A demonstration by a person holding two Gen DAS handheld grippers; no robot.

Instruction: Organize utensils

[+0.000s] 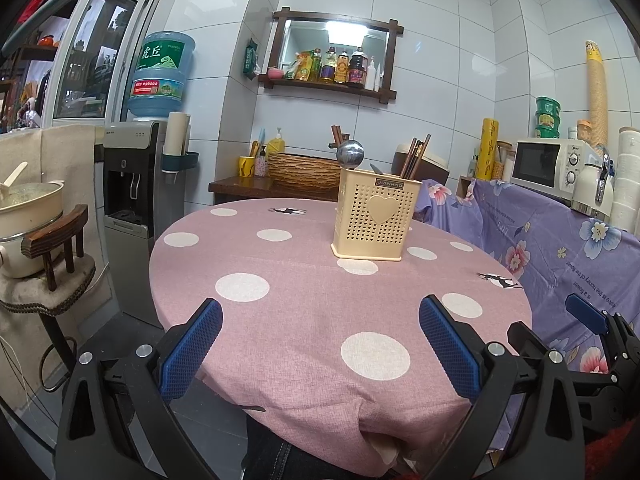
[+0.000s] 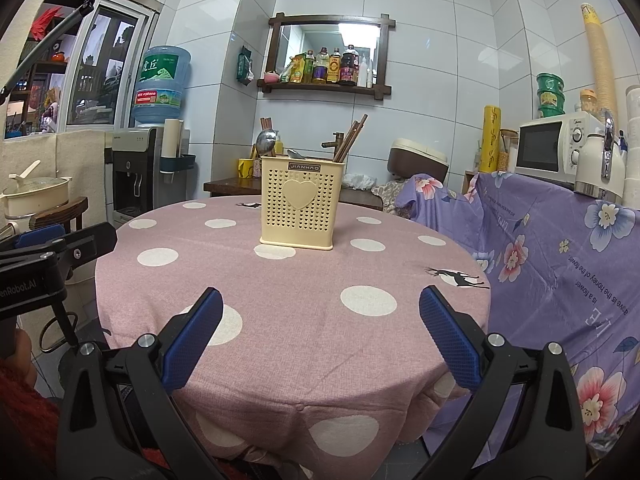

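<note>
A cream perforated utensil holder [image 1: 374, 216] [image 2: 302, 204] with a heart on its front stands upright on the round table [image 1: 304, 312] [image 2: 280, 300] under a pink dotted cloth. A metal ladle [image 1: 349, 153] [image 2: 267, 140], brown chopsticks [image 1: 416, 157] [image 2: 351, 137] and a spoon tip [image 2: 297, 154] stick out of it. My left gripper [image 1: 320, 312] hovers open over the near table edge, well short of the holder, with nothing between its blue pads. My right gripper [image 2: 320, 300] is likewise open and empty above the near edge. The right gripper's tip [image 1: 586, 312] shows at the right of the left wrist view.
A water dispenser [image 1: 132, 184] stands left of the table, and a pot [image 1: 28, 204] rests on a small wooden stand. A purple floral cloth [image 2: 560, 264] covers furniture on the right, with a microwave [image 2: 556, 148] and a flask [image 2: 600, 168] on it. A wall shelf [image 1: 332, 84] holds bottles.
</note>
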